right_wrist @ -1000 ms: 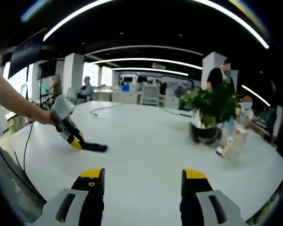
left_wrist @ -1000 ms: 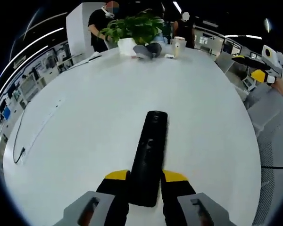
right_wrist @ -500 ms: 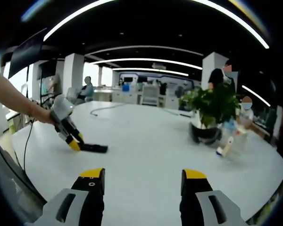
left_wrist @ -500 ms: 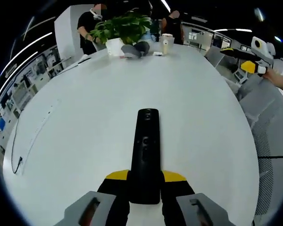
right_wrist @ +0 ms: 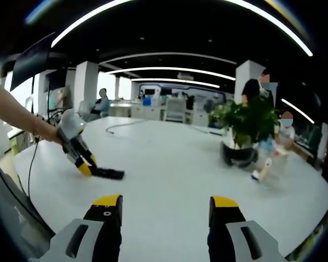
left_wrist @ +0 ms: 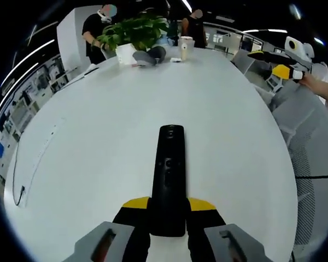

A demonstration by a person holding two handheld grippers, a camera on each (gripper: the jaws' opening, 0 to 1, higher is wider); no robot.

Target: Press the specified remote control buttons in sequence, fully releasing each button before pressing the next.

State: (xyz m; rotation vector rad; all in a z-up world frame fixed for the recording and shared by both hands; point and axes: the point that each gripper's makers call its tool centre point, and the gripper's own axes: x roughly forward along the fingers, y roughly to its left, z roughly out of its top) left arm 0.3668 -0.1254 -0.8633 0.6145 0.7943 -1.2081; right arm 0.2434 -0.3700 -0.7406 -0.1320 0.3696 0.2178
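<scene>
Now the left hand-held gripper (left_wrist: 168, 210) clamps the near end of the black remote control (left_wrist: 168, 177), which lies lengthwise on the white counter (left_wrist: 98, 136). Meanwhile the right hand-held gripper (right_wrist: 165, 210) hovers above the counter with jaws spread apart, holding nothing, well apart from the remote and facing a potted plant (right_wrist: 243, 131).

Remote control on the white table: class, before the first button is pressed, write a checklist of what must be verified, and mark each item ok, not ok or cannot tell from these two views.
1. Left hand-held gripper shut on the near end of the remote control: ok.
2. Remote lying flat on the table: ok, seen in the right gripper view.
3. Button face up and unobstructed: ok; the specified buttons cannot be told.
4. Right hand-held gripper open and holding nothing: ok.
5. Right hand-held gripper over the remote: not ok; it is well off to the side.
6. Potted plant apart from the remote: ok.
</scene>
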